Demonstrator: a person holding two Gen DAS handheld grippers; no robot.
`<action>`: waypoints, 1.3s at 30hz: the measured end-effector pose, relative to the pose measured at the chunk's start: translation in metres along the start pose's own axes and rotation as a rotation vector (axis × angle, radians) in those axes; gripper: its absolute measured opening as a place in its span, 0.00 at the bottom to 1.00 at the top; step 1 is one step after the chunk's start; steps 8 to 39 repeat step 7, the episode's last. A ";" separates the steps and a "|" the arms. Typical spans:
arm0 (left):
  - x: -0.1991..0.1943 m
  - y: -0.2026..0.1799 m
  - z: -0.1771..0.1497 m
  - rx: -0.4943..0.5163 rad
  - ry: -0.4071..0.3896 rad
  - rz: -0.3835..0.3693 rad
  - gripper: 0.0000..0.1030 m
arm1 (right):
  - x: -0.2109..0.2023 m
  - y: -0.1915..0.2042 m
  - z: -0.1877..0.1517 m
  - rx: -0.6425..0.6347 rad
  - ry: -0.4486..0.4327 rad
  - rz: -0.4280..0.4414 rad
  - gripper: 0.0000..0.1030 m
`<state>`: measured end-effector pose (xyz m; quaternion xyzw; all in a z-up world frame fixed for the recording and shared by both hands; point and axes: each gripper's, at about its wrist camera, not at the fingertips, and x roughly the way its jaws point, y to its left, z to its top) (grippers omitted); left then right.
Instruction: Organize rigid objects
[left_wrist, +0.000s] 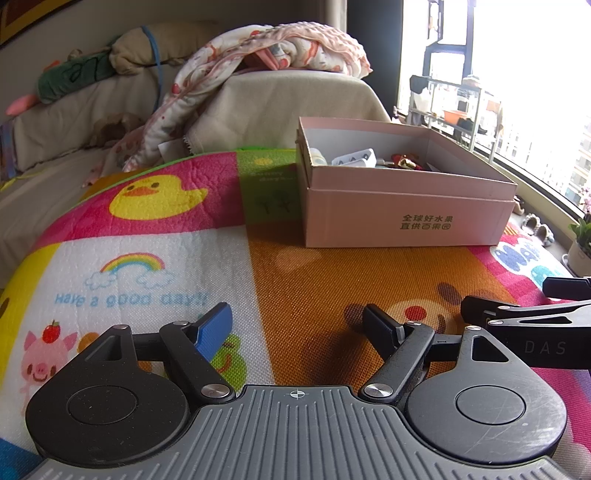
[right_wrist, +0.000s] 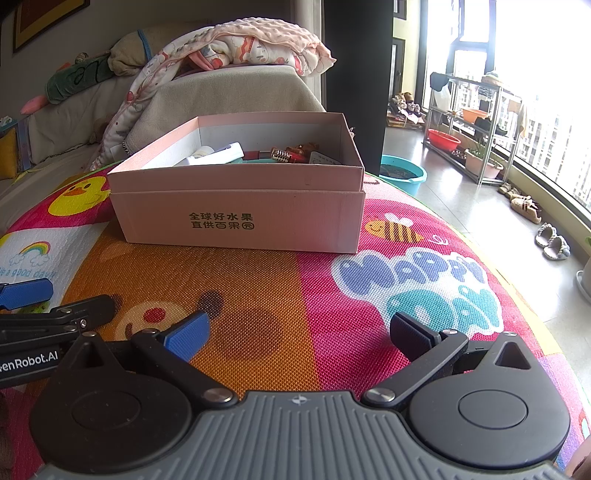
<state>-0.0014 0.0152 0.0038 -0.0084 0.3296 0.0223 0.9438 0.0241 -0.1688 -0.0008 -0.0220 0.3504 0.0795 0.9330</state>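
While both tools hang low over the cartoon play mat (right_wrist: 280, 295), the left gripper (left_wrist: 299, 325) has its jaws spread wide with nothing between them, and the right gripper (right_wrist: 299, 332) is just as wide and empty, the two side by side. Farther off on the mat stands the pink cardboard box (right_wrist: 240, 218), open-topped, holding a white plastic piece (right_wrist: 218, 153), a gold metal part (right_wrist: 282, 155) and other small items too jumbled to name
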 end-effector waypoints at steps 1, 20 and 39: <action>0.000 0.000 0.000 0.002 0.000 0.002 0.80 | 0.000 0.000 0.000 0.000 0.000 0.000 1.00; 0.000 0.000 0.000 0.000 0.000 0.000 0.80 | 0.000 0.000 0.000 0.000 0.000 0.000 1.00; 0.000 0.000 0.000 0.000 0.000 0.000 0.80 | 0.000 0.000 0.000 0.000 0.000 0.000 1.00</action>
